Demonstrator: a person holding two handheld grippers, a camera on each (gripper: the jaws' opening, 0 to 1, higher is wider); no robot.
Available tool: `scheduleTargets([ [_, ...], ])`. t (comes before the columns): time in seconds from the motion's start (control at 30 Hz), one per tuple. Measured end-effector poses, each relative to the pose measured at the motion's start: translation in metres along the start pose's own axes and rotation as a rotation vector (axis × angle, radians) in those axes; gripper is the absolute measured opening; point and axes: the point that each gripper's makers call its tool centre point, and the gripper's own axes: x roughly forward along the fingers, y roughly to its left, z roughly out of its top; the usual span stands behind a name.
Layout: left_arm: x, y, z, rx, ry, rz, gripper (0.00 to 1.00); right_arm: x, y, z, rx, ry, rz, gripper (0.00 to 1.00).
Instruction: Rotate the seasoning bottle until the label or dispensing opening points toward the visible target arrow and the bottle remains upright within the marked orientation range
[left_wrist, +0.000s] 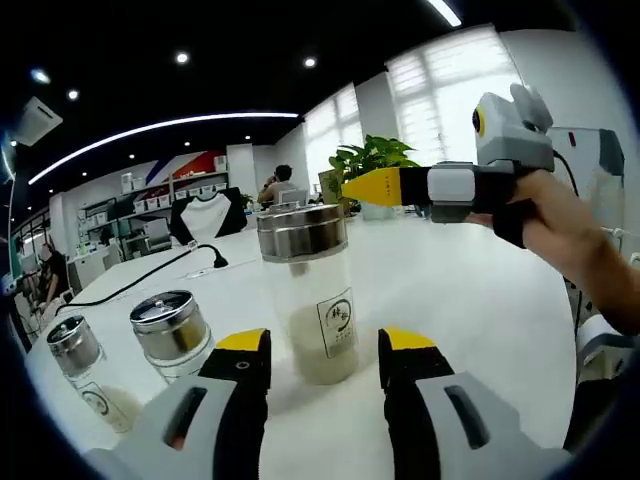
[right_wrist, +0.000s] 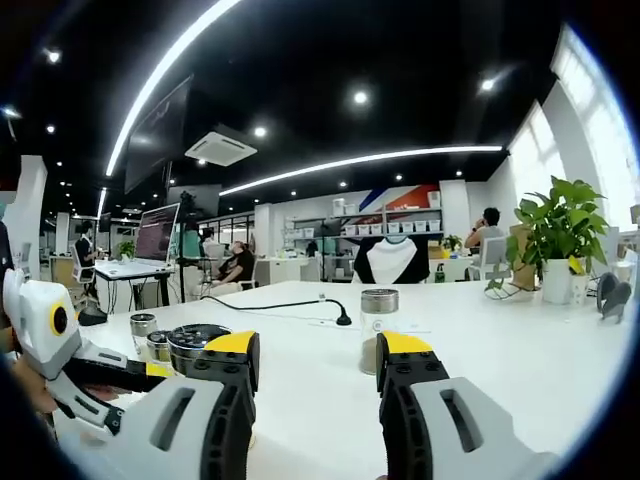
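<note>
Seasoning bottle (left_wrist: 313, 295): upright on white table (left_wrist: 480, 300), steel cap on, label facing left gripper (left_wrist: 325, 360), whose spread, empty jaws stand either side without touching, seemingly placed for a turning grip. Two smaller capped jars (left_wrist: 172, 335) leftward toward table edge. Right gripper (right_wrist: 315, 365): agape, empty, held clear, likely waiting.

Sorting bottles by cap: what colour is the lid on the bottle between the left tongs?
Shiny silver metal lid on the seasoning bottle; clearest in left gripper view.
</note>
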Motion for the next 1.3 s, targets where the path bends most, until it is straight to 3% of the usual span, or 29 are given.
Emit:
scheduleTargets([
  [0.23, -0.013, 0.001, 0.023, -0.059, -0.061, -0.021, 0.51, 0.007, -0.009, 0.008, -0.017, -0.020, -0.004, 0.47],
  [0.47, -0.018, 0.003, 0.035, -0.034, -0.075, -0.014, 0.59, 0.013, -0.025, 0.018, -0.035, -0.034, -0.017, 0.48],
  [0.6, -0.017, 0.004, 0.029, -0.015, -0.041, -0.005, 0.68, 0.016, -0.019, 0.019, 0.019, -0.043, 0.019, 0.69],
  [0.7, -0.018, 0.000, 0.028, 0.003, -0.034, -0.014, 0.69, 0.018, -0.017, 0.013, 0.056, -0.023, 0.032, 0.82],
  [0.87, -0.021, -0.004, 0.033, 0.011, -0.044, -0.027, 0.71, 0.020, -0.016, 0.005, 0.077, 0.002, 0.041, 0.91],
  [1.03, -0.025, 0.002, 0.039, -0.006, -0.062, -0.010, 0.76, 0.021, -0.017, 0.004, 0.069, 0.011, 0.038, 0.95],
  [1.3, -0.029, 0.009, 0.045, -0.005, -0.093, 0.025, 0.78, 0.025, -0.029, 0.004, 0.040, 0.022, 0.014, 0.91],
])
